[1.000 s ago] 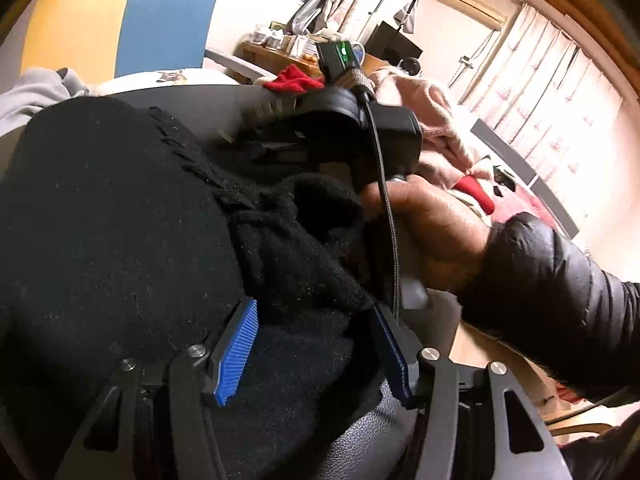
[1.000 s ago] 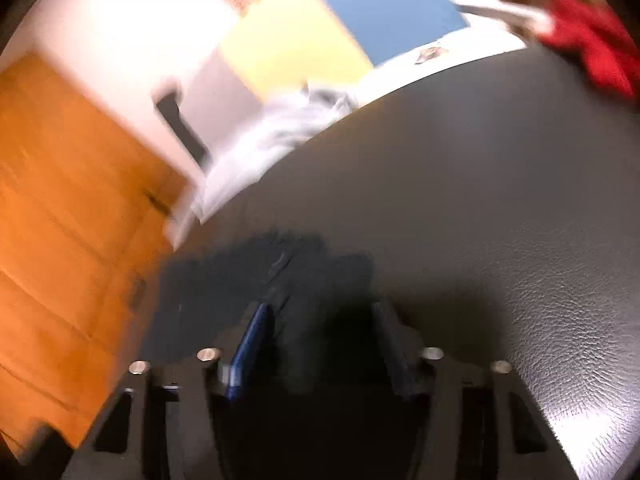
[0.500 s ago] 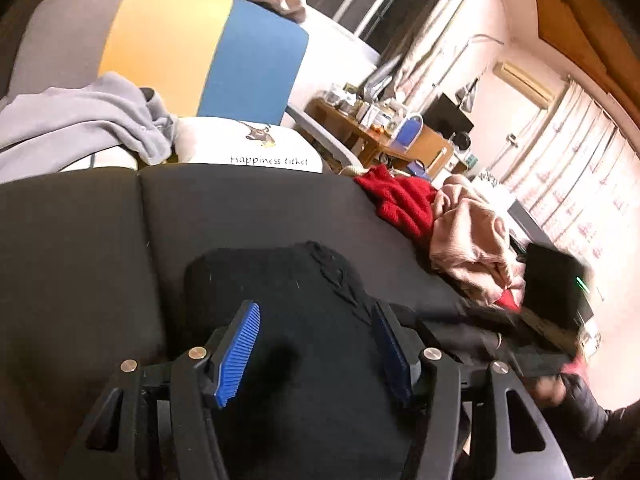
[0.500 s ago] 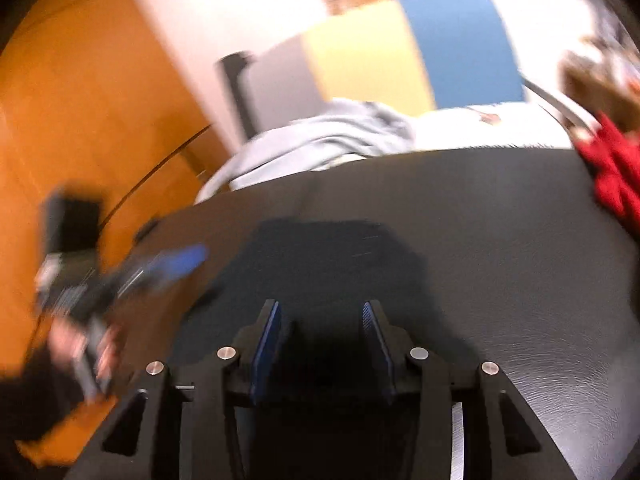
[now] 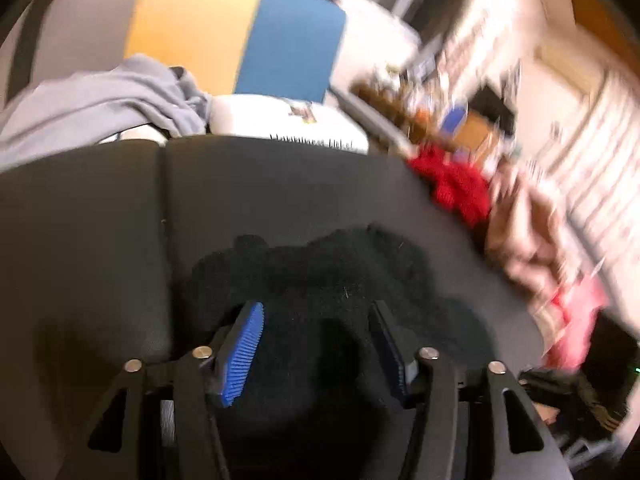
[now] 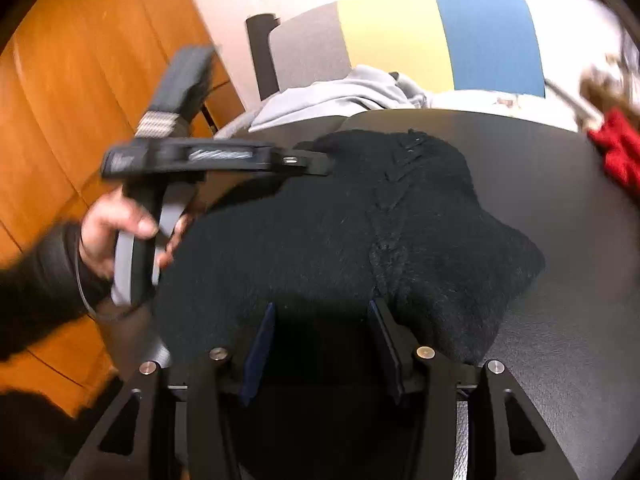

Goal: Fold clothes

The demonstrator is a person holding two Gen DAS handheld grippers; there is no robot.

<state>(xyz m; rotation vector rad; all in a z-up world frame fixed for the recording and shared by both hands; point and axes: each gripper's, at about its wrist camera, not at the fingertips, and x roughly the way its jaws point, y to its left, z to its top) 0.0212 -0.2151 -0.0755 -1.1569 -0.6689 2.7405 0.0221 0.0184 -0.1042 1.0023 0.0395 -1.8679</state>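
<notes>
1. The right tool [image 6: 322,344] is opening its jaws over the near edge of the folded black knitted sweater [image 6: 360,232]; the pads are not pressing the cloth.
2. The left tool [image 5: 316,344] is standing wide, its blue ribbed pads [image 5: 244,352] gripping nothing, with the sweater's fabric lying below them.
3. The sweater is lying in a bunched fold on the dark leather-textured counter [image 6: 560,208].
4. In the right wrist view, a hand [image 6: 116,232] in a dark sleeve is holding the left tool's handle beside the sweater.
5. A grey garment [image 5: 100,108] and a red garment [image 5: 456,188] are lying at the counter's far edge.
</notes>
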